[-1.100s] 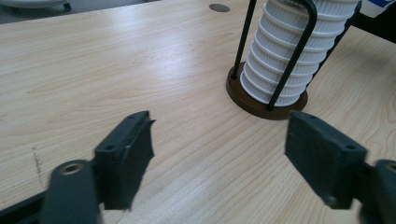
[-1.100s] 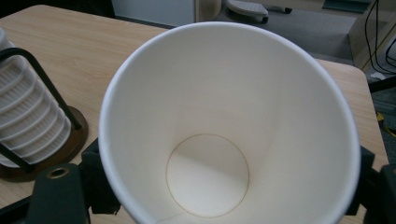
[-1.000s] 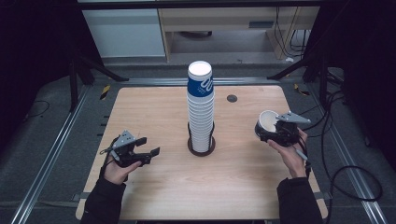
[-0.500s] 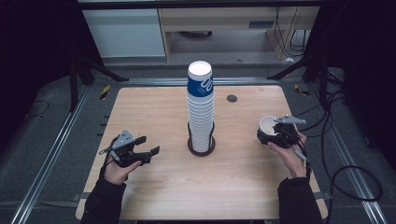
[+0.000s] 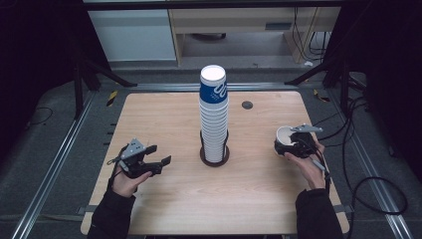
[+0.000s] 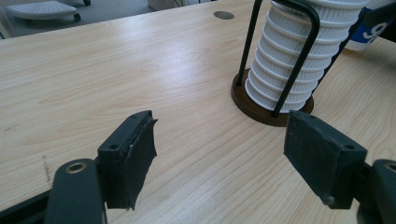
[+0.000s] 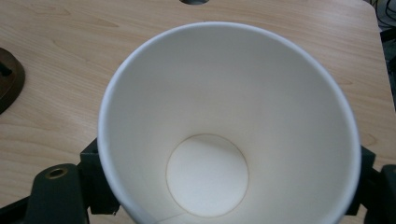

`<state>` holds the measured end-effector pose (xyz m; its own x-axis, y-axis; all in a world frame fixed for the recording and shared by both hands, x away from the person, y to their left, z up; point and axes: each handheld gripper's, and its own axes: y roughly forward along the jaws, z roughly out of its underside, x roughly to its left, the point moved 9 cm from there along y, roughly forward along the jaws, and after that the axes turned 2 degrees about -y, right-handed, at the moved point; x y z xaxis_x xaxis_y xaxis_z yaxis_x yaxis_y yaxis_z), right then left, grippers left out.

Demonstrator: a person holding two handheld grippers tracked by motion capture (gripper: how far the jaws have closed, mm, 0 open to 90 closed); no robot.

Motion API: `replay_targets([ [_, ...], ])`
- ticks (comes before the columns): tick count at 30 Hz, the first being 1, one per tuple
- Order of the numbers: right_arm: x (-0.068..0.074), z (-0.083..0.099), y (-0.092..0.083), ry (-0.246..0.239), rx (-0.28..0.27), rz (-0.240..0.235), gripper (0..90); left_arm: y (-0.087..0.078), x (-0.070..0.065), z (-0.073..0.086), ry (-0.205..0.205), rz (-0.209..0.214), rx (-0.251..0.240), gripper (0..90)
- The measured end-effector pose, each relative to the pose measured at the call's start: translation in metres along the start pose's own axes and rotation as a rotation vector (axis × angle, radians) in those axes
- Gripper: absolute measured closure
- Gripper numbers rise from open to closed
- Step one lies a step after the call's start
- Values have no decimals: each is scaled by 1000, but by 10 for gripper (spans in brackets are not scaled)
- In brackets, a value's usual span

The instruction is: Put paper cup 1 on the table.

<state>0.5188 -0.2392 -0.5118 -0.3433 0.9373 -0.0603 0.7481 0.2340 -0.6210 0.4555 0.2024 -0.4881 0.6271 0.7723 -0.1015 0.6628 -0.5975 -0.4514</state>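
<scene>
Placement of the single paper cup is the step in hand. The right gripper has its fingers clenched on the cup wall from both sides; in the right gripper view the cup opens toward the camera, empty, with its base disc visible. The cup sits low over the surface at about 3 o'clock from the cup stack, well apart from it.

Procedure, as judged:
- Bring the cup upright before contact, so the base meets the wood flat.
- Keep the squeeze light; a thin paper wall will probably buckle under excess pressure.
- Release only once the base rests fully on the surface, then withdraw straight back so the fingers do not drag the rim.

The left gripper hovers at about 8 o'clock from the stack, fingers released and holding nothing.

Surroundings: the stack stands in a wire holder on a round brown base at the centre of the surface. A small dark hole lies at 1 o'clock from the stack. Nothing stands between the cup and the wood below it. The right edge of the surface is near, and the cable trails past it; set the cup down inboard of that edge.
</scene>
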Motion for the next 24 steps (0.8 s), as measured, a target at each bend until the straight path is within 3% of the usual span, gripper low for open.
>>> replay_targets([
  [10, 4, -5, 21, -2, 6, -22, 195, 1, 2, 1, 2, -1, 2, 246],
  [14, 5, -15, 29, 4, -17, -20, 196, 1, 3, 2, 3, -5, 8, 246],
  [17, 3, -10, 34, -6, 10, -10, 194, 2, 2, 2, 6, -2, 10, 246],
  [24, -3, -8, 34, 26, 9, 4, 186, 1, 2, 3, 9, -2, 12, 245],
])
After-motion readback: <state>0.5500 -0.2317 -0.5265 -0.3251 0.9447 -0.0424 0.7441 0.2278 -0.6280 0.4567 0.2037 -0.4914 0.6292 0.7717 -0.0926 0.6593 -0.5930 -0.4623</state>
